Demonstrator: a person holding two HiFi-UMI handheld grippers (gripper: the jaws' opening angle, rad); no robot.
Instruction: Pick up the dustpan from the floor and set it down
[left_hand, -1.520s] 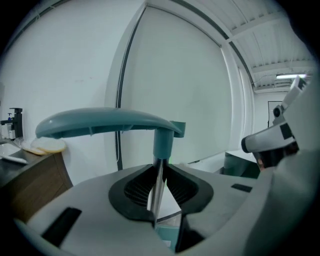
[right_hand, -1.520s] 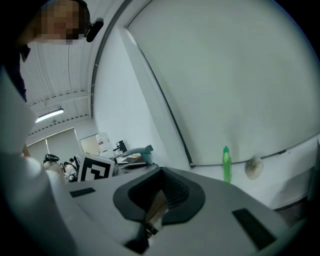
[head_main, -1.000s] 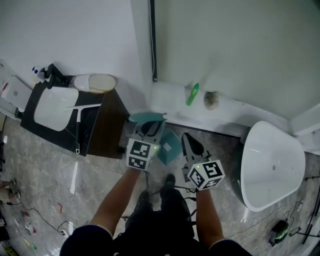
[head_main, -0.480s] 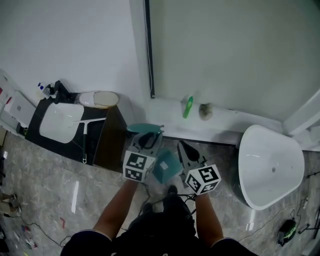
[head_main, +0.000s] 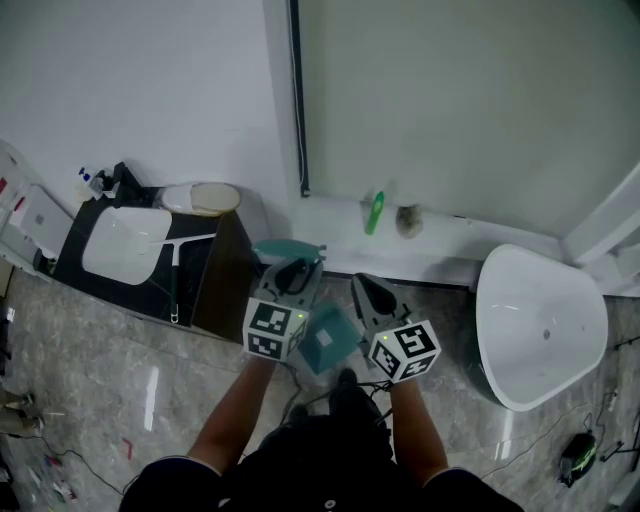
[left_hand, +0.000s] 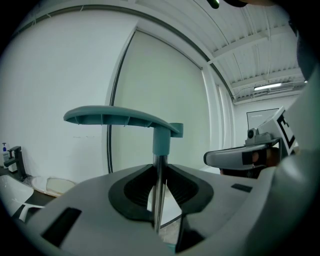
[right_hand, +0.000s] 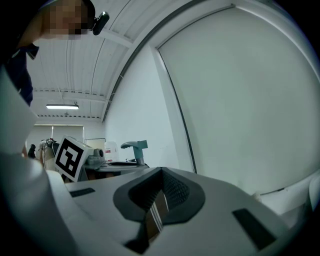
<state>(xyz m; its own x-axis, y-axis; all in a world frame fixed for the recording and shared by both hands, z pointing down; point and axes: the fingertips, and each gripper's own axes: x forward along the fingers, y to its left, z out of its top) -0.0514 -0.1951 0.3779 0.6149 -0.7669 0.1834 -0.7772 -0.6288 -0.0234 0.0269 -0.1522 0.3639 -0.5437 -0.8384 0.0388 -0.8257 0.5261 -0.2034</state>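
Observation:
The dustpan is teal, with a metal pole (left_hand: 159, 185) and a flat teal grip (left_hand: 120, 117) on top. My left gripper (left_hand: 160, 172) is shut on that pole just under the grip, and the pole stands upright. In the head view the left gripper (head_main: 292, 272) sits below the teal grip (head_main: 288, 250), and the teal pan (head_main: 325, 338) hangs between both hands above the floor. My right gripper (head_main: 368, 292) is beside it on the right, apart from the dustpan. In its own view the right gripper (right_hand: 161, 192) has its jaws together with nothing seen between them.
A black vanity with a white basin (head_main: 125, 240) and a squeegee (head_main: 178, 265) stands at the left. A white bathtub (head_main: 540, 325) is at the right. A green bottle (head_main: 375, 213) stands on the low ledge by the wall ahead. Cables lie on the marble floor (head_main: 100, 400).
Both grippers have come up and a little forward, the left one carrying the dustpan. The teal pan now hangs lower in the picture between the hands.

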